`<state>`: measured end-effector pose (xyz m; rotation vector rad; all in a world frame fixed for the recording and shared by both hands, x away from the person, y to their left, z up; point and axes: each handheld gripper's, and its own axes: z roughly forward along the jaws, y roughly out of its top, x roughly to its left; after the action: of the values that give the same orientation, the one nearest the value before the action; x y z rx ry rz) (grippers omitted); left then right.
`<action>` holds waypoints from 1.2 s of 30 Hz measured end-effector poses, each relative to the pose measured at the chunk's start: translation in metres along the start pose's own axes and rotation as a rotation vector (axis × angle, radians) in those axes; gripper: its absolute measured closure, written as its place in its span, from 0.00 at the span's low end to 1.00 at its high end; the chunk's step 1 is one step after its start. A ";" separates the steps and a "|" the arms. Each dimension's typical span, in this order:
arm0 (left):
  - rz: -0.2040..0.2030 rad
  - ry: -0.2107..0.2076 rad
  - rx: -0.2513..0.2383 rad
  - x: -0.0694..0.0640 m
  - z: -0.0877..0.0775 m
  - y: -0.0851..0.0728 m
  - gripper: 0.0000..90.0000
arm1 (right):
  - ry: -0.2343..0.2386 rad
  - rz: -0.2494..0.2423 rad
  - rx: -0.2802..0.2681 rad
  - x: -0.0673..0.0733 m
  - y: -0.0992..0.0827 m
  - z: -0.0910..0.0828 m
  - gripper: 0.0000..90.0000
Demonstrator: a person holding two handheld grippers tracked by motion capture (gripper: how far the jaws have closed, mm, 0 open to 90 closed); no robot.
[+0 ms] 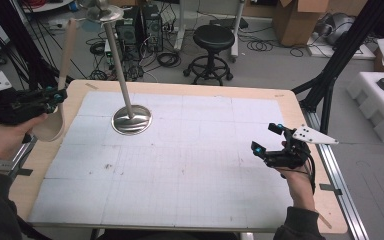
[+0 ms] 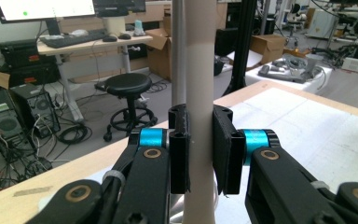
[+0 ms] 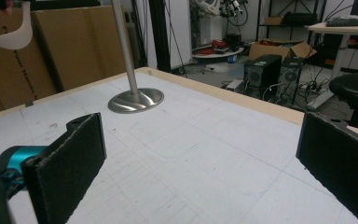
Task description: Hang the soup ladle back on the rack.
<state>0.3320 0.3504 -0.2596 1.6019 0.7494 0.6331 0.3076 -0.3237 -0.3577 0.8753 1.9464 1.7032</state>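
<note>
While the left tongs (image 1: 55, 95) are clenching the pale handle of the wooden spoon (image 1: 62, 85), the spoon is standing nearly upright off the bench's (image 1: 190, 165) 9 o'clock edge, bowl hanging low beside the hand and handle tip pointing up toward 12 o'clock. In the left gripper view the pads are pressing the handle (image 2: 200, 140) from both sides, with the metal stand's pole (image 2: 178, 56) rising just behind it. That metal stand (image 1: 131, 119) is sitting on the bench at about 11 o'clock from the centre, round base flat, thin pole leaning up toward a small top fitting (image 1: 100, 11). The right tongs (image 1: 275, 140) are waiting released near the 3 o'clock edge, 2 pads wide apart with nothing between them.

Judging by the layout, the spoon is likely heading for the stand's top. Doing this well is meaning keeping the grip firm and square so the handle is not twisting, lifting the spoon clear of the pole before swinging in, and approaching slowly, since the light stand is looking easy to tip; the free tongs could be steadying the base
</note>
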 end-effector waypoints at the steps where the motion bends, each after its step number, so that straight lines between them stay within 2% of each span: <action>1: -0.002 0.001 0.000 0.001 0.000 0.001 0.87 | -0.002 0.001 -0.002 0.000 0.000 0.000 0.00; 8: -0.013 0.012 0.014 0.010 0.004 0.003 0.87 | 0.000 0.000 -0.004 -0.001 0.000 0.000 0.00; 15: -0.017 -0.001 0.018 0.016 0.009 0.007 0.87 | -0.003 0.003 -0.006 -0.002 0.000 -0.002 0.00; 19: -0.033 -0.008 0.029 0.020 0.011 0.005 0.86 | -0.004 0.009 0.000 -0.001 -0.001 -0.002 0.00; 36: -0.042 -0.034 0.040 0.019 0.020 0.003 0.86 | -0.010 0.006 0.006 -0.002 -0.001 -0.002 0.00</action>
<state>0.3600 0.3517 -0.2603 1.6255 0.7724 0.5624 0.3075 -0.3269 -0.3590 0.8908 1.9451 1.6948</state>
